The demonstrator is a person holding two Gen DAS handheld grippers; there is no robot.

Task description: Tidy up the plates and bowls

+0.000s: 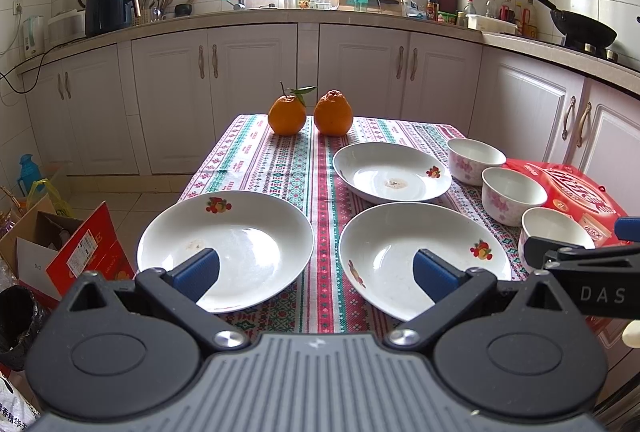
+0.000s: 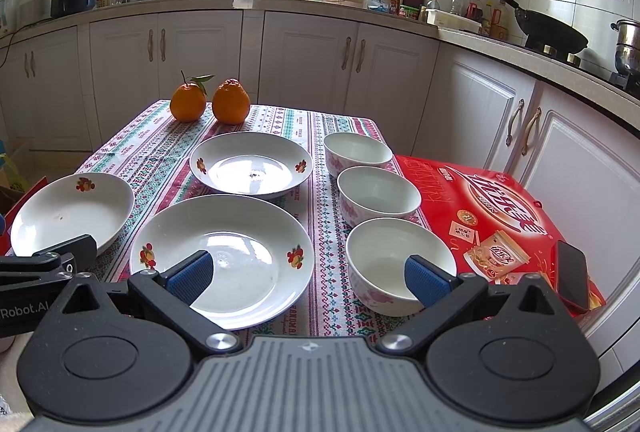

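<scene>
Both the left gripper [image 1: 316, 274] and right gripper [image 2: 308, 274] hover released. Three plates [image 2: 224, 252] lie apart mid-bench, three bowls [image 2: 400, 256] along the right edge. Glazed rims may slip; the near-left plate [image 1: 224, 248] could tip off.

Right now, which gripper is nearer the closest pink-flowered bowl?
Right. The right gripper is open, its right finger over that bowl. The left gripper, also open, hovers over the two front plates, with the bowl off to its right.
</scene>
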